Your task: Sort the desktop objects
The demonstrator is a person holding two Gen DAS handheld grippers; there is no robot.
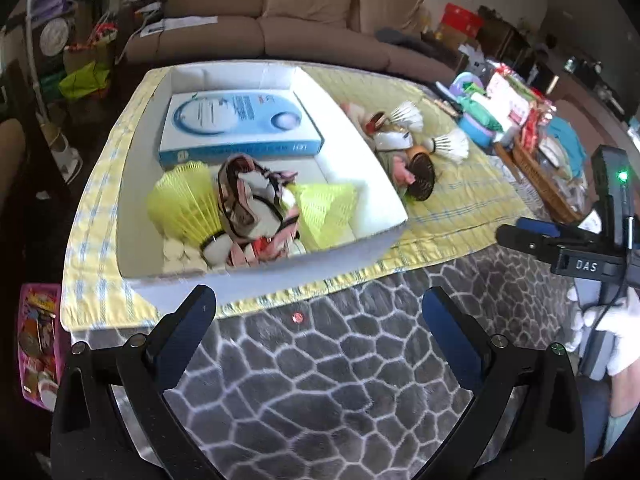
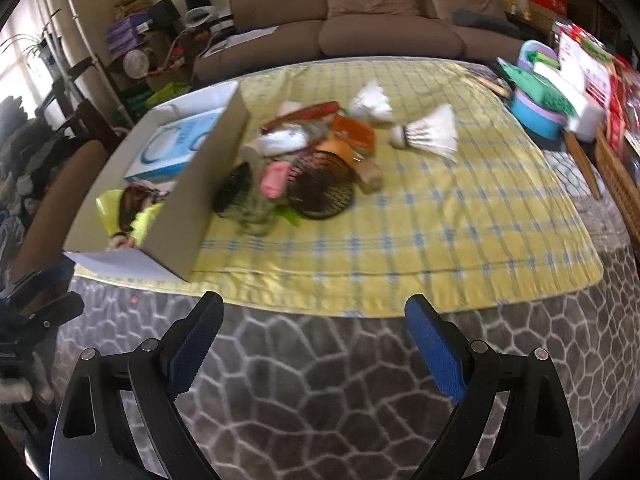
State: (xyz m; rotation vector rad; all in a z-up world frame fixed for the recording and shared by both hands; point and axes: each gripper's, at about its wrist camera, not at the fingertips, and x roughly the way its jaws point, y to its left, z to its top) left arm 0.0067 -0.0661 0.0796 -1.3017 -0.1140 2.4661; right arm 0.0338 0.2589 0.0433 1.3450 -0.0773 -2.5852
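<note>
An open white cardboard box (image 1: 384, 184) on the yellow checked cloth (image 2: 440, 240) holds a blue-and-white carton (image 1: 240, 128), yellow shuttlecocks (image 1: 184, 204) and a pink-and-brown strappy item (image 1: 256, 204). To the right of the box lies a loose pile (image 2: 304, 160) with a round dark brush (image 2: 320, 192), a pink piece and an orange packet. Two white shuttlecocks (image 2: 432, 132) rest beyond it. My left gripper (image 1: 318, 304) is open and empty over the grey patterned table edge, in front of the box. My right gripper (image 2: 314, 308) is open and empty before the cloth's front edge.
A blue bowl (image 2: 536, 116) with green packets, a wicker basket (image 1: 540, 184) and red packages crowd the right side. A brown sofa (image 2: 360, 32) stands behind. A pink bin (image 1: 38, 344) sits low on the left. A white-gloved hand (image 1: 616, 328) holds the right gripper.
</note>
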